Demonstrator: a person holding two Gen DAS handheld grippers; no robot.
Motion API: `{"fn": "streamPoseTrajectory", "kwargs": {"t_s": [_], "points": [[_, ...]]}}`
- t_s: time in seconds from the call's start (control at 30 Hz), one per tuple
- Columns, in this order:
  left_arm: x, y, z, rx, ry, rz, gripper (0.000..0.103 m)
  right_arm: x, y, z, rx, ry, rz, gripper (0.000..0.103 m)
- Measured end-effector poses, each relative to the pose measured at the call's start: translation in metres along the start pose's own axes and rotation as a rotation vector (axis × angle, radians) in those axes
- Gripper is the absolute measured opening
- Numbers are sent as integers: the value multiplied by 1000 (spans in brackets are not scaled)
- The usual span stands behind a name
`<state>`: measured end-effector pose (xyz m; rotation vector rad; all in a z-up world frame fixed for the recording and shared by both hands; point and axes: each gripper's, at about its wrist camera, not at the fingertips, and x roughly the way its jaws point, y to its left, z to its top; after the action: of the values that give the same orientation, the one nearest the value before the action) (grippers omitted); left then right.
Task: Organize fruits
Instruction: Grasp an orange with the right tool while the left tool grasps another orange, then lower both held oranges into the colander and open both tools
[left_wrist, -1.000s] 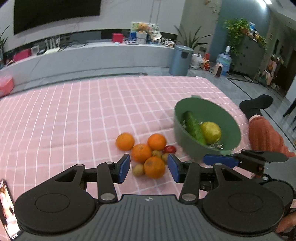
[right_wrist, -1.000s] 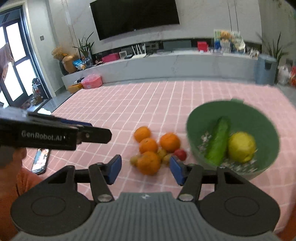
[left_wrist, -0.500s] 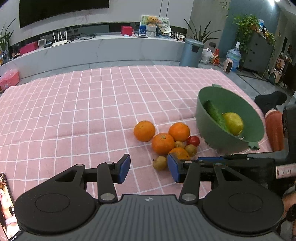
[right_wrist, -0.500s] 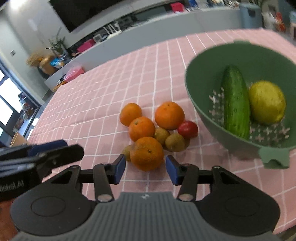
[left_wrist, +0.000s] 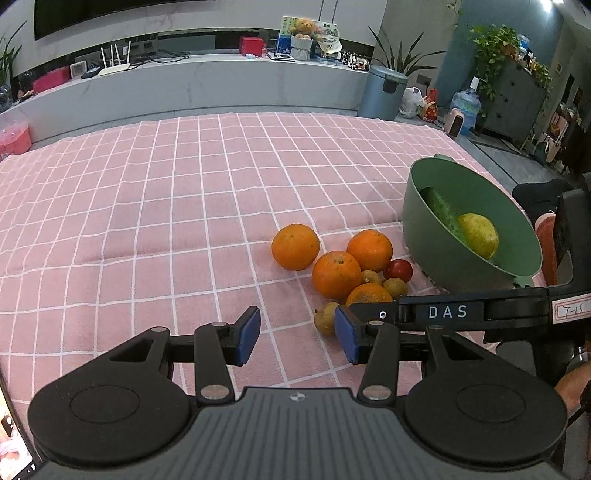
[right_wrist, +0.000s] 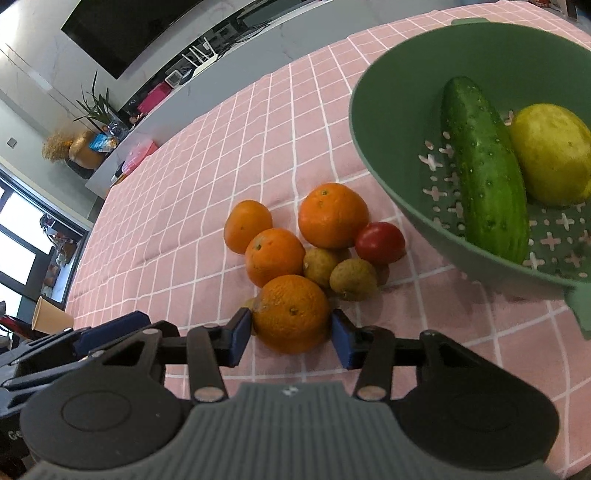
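Observation:
Several oranges, small brown fruits and a red tomato (right_wrist: 379, 242) lie clustered on the pink checked cloth (left_wrist: 155, 206). A green colander bowl (right_wrist: 384, 110) to their right holds a cucumber (right_wrist: 484, 170) and a yellow lemon (right_wrist: 554, 153). My right gripper (right_wrist: 291, 334) is open with its pads on either side of the nearest orange (right_wrist: 291, 314), close to it. My left gripper (left_wrist: 297, 334) is open and empty above the cloth, left of the cluster (left_wrist: 336, 275). The right gripper's finger (left_wrist: 443, 312) crosses the left wrist view in front of the bowl (left_wrist: 436, 236).
A phone (left_wrist: 11, 443) lies at the cloth's near left edge. A grey bench with boxes, a bin (left_wrist: 382, 92) and plants stands beyond the cloth. A paper cup (right_wrist: 50, 315) stands at the left. A person's leg (left_wrist: 546, 240) is right of the bowl.
My right gripper has moved forward and down, so the nearest orange now sits between its pads. My left gripper has shifted left and back from the fruit cluster.

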<state>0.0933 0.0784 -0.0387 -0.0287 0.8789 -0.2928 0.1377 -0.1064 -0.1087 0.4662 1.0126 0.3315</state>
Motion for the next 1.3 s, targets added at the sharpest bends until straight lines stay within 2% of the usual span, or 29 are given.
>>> {"fn": "streamPoseTrajectory", "kwargs": {"t_s": [0.33,0.57,0.7,0.9,0.97,1.1,1.2,1.3], "points": [[1,-6,12,15,12,-21,55,-19,11,-1,-99,3,-17,42],[13,-19,27,59,32,-48,54,-64,14,5,-210,-21,2,41],[29,-25,33,60,59,-61,54,-97,10,13,-281,-68,2,41],[54,-29,39,10,81,-72,53,-130,-8,35,-382,-95,-70,41],[61,-29,39,12,91,-71,52,-132,-18,43,-400,-71,-101,42],[66,-30,38,27,106,-75,51,-126,-50,66,-336,17,-121,42],[71,-30,38,35,115,-77,51,-117,-59,75,-394,71,-183,42],[74,-29,39,45,116,-66,51,-105,-71,79,-391,148,-181,42]]}}
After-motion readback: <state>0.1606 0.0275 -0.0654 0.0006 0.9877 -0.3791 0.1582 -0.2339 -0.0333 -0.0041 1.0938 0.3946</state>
